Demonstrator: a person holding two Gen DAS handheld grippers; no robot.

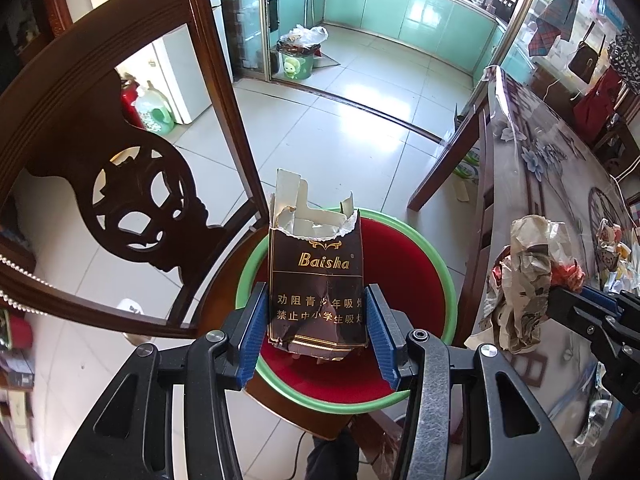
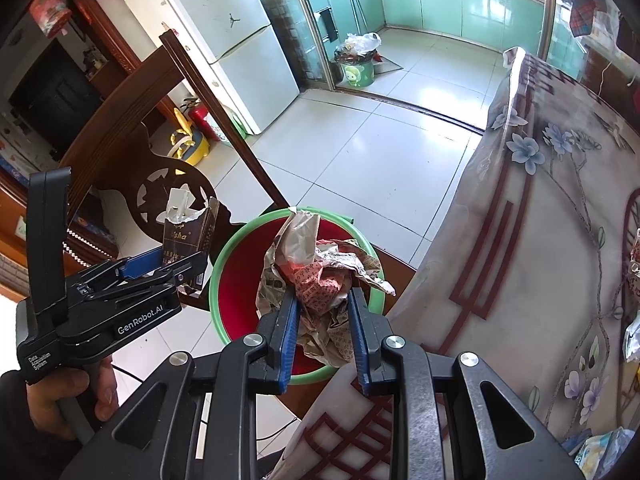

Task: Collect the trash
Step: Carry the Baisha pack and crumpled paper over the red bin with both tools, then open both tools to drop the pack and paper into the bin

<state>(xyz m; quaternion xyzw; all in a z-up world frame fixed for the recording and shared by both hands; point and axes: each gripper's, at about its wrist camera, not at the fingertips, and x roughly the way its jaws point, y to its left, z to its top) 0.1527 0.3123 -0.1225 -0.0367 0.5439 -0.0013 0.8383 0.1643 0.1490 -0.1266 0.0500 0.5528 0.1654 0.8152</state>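
Observation:
My left gripper (image 1: 317, 322) is shut on a torn dark brown Baisha cigarette pack (image 1: 318, 280) and holds it upright above a red basin with a green rim (image 1: 444, 280). My right gripper (image 2: 325, 308) is shut on a crumpled paper wrapper (image 2: 316, 268) and holds it over the same basin's green rim (image 2: 214, 280). The wrapper (image 1: 524, 280) and right gripper (image 1: 560, 300) show at the right of the left wrist view. The pack (image 2: 188, 236) and left gripper (image 2: 168, 264) show at the left of the right wrist view.
The basin sits on a dark wooden chair (image 1: 100, 160) beside a table with a floral cover (image 2: 540, 240). More crumpled trash (image 1: 616, 248) lies on the table. A green bin (image 2: 358, 72) with a bag stands in the kitchen doorway. A fridge (image 2: 240, 40) stands beyond the chair.

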